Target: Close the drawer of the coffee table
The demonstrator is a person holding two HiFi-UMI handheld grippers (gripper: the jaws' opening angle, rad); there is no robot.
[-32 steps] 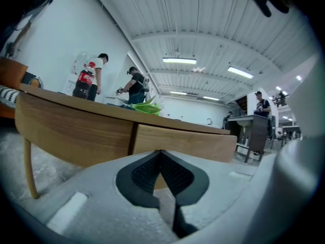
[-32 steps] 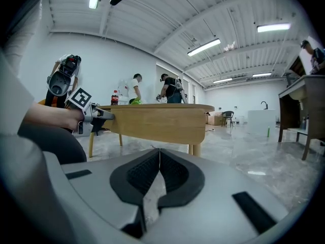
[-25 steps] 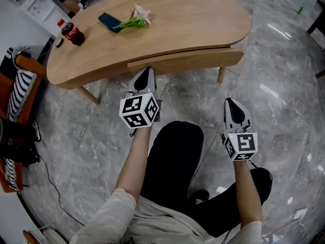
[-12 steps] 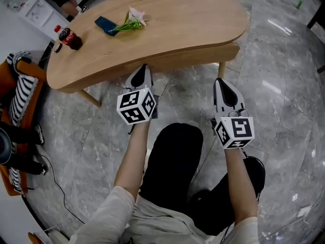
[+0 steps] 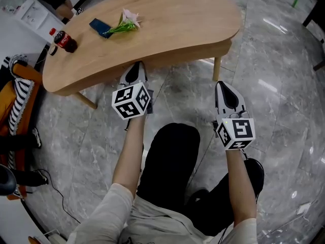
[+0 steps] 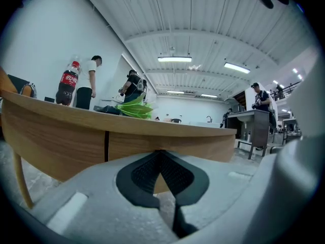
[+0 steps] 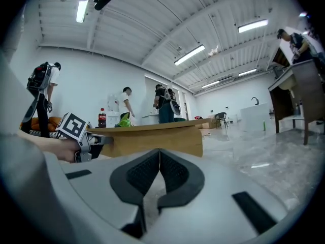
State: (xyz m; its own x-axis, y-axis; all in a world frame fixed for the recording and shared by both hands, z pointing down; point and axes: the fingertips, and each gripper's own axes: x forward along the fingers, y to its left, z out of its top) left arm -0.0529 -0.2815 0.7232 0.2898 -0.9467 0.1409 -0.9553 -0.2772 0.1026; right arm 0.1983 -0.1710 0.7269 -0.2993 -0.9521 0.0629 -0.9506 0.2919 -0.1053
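The wooden coffee table (image 5: 167, 14) stands in front of my knees. Its drawer front (image 5: 170, 59) sits tucked under the tabletop edge, flush with the apron. My left gripper (image 5: 136, 66) is shut, its tip against the drawer front. In the left gripper view the shut jaws (image 6: 159, 152) touch the wood panel (image 6: 183, 145), beside a vertical seam. My right gripper (image 5: 222, 85) is shut on nothing and hangs over the floor, short of the table's right leg (image 5: 217, 68). In the right gripper view the gripper (image 7: 159, 151) points past the table's end (image 7: 157, 139).
A cola bottle (image 5: 64, 39), a dark phone (image 5: 99, 27) and a flower sprig (image 5: 127, 20) lie on the tabletop's far left. An orange chair with a striped cushion (image 5: 18, 96) stands at the left. Grey marble floor (image 5: 274, 90) spreads to the right. People stand far behind the table.
The drawer slid from sticking out to flush under the tabletop, with the left gripper following it forward. The right gripper rose and moved forward a little.
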